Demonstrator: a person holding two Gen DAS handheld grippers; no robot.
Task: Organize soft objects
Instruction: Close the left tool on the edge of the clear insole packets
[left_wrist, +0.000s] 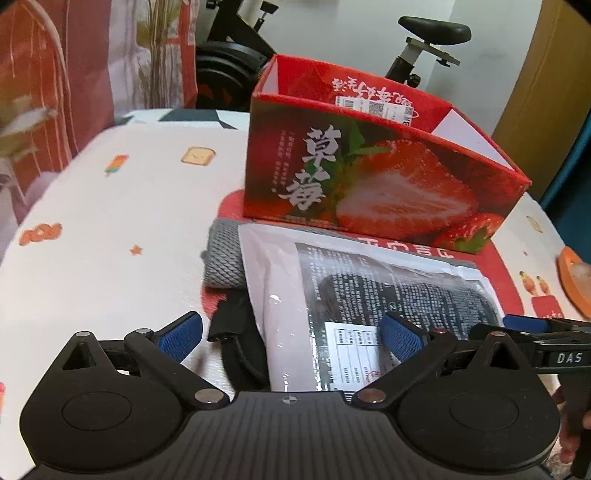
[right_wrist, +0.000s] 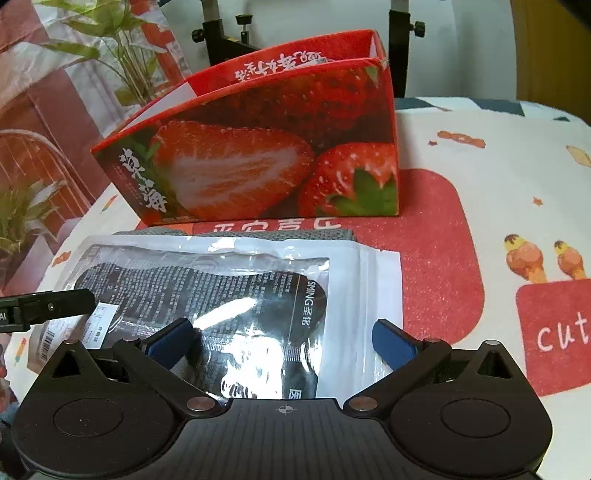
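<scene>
A clear plastic packet (left_wrist: 369, 291) with a black printed item inside lies flat in front of the open red strawberry box (left_wrist: 369, 173). It rests on a folded grey knit cloth (left_wrist: 225, 254), with a black strap (left_wrist: 236, 339) beside it. My left gripper (left_wrist: 291, 339) is open over the packet's near left corner. My right gripper (right_wrist: 284, 347) is open over the packet (right_wrist: 229, 295), near its front edge. The box (right_wrist: 266, 155) stands behind. The grey cloth (right_wrist: 295, 234) peeks out past the packet's far edge. Neither gripper holds anything.
The table has a white cartoon-print cloth (left_wrist: 110, 221) with a red patch (right_wrist: 436, 236) under the box. An exercise bike (left_wrist: 413, 40) stands behind the table. A plant (right_wrist: 122, 40) and a red patterned backdrop are at the left. An orange object (left_wrist: 576, 280) lies at the right edge.
</scene>
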